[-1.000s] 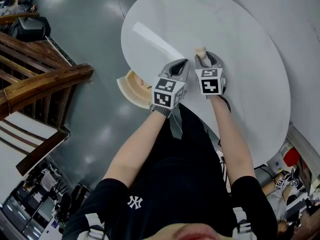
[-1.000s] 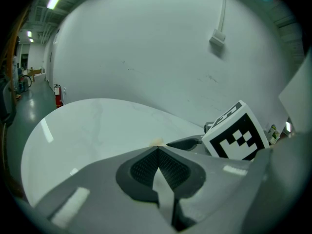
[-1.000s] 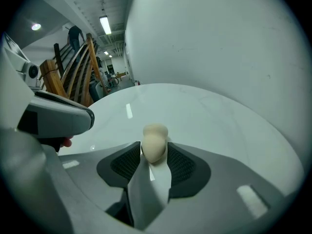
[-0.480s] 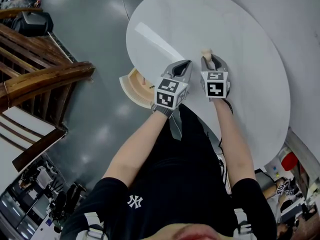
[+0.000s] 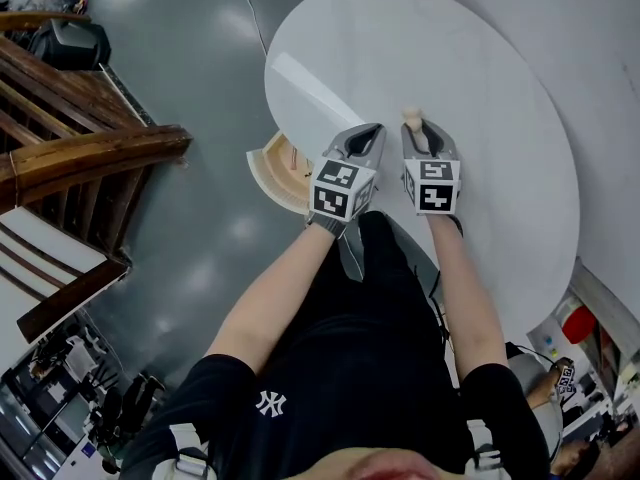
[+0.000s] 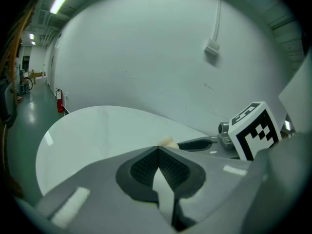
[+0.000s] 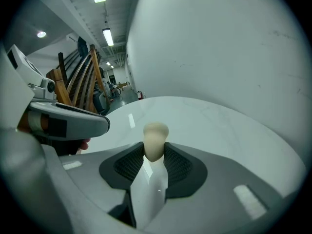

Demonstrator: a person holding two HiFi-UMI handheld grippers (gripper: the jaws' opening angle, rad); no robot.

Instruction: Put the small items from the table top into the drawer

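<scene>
Carrying a grasped item towards the drawer is the step judged in hand. A round white surface (image 5: pixel 490 68) is shown, with the open drawer (image 5: pixel 268 171) under its left edge. The left claw (image 5: pixel 364 138) is closed on nothing. The right claw (image 5: pixel 424 136), just closed, is clamped on a pale peg (image 7: pixel 155 139), apparently clear of the surface. The peg should be kept clamped, passed round the left claw, and released only when low inside the drawer.

Drawer (image 5: pixel 265 180) partly hidden beneath table top (image 5: pixel 450 58)
</scene>
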